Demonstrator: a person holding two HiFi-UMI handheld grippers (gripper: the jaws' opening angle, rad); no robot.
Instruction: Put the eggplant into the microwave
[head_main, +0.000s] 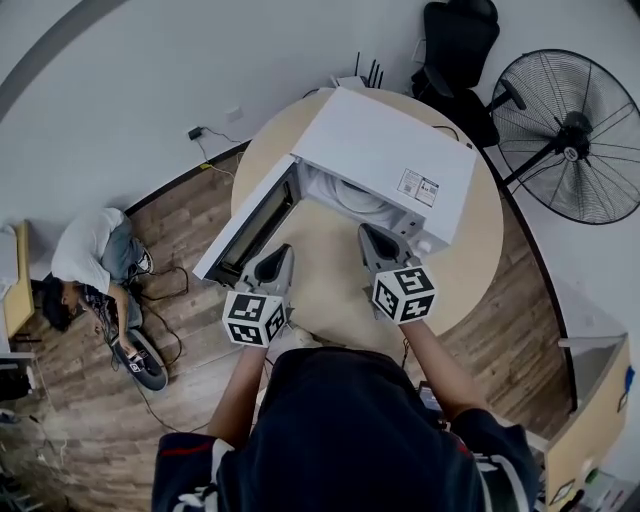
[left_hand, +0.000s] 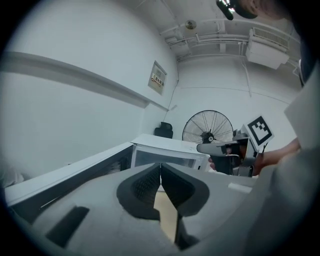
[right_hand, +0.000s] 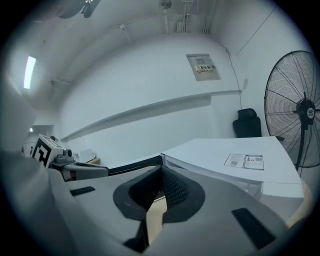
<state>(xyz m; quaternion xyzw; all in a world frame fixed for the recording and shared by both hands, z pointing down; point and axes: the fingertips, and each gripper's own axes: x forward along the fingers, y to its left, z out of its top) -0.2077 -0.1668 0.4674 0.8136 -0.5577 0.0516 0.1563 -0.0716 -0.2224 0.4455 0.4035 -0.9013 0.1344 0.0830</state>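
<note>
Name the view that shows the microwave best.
The head view: the whole white microwave sits on the round table with its door swung open. The left gripper view shows only its front and door edge-on; the right gripper view shows mainly its labelled top.

Pedestal fan (head_main: 575, 130) standing beside round table (head_main: 482, 248); black chair (head_main: 455, 50) sitting behind; person (head_main: 85, 265) crouching on wooden floor (head_main: 190, 400).

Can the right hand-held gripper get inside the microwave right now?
Probably yes. The microwave has its door open to the left. Its opening faces the right hand-held gripper, with only bare table showing between them.
</note>
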